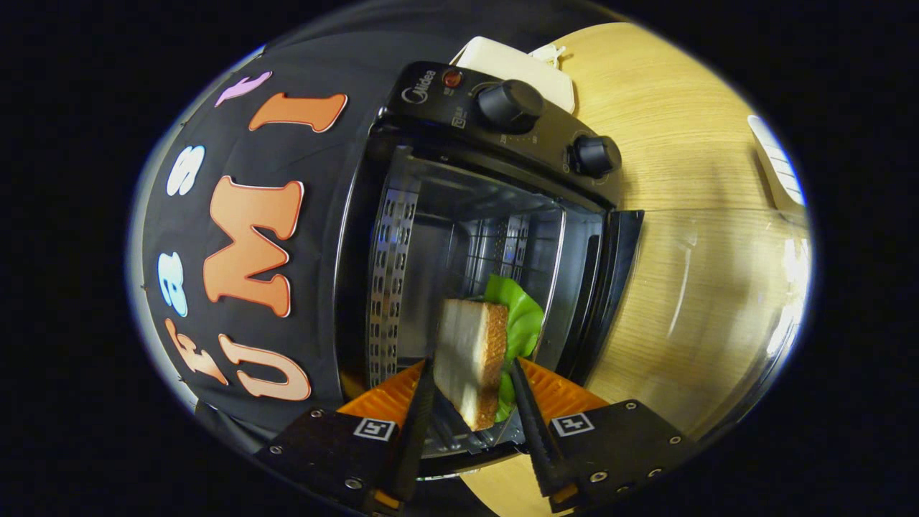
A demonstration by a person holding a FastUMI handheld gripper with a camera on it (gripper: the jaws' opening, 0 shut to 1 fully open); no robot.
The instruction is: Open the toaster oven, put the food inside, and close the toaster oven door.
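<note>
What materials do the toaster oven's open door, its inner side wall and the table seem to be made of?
Door: clear glass, probably; the table's grain shows through it, with glare. Inner side wall: bare, shiny metal with punched slots. Table: pale wood or wood-look laminate, matte. The tongs hold the sandwich between both fingers, just inside the toaster oven.

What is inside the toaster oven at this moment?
Inside the open toaster oven: perforated side walls and a back grille. A sandwich with green lettuce, between the tongs, is at its opening. The sandwich hides the floor behind it.
</note>
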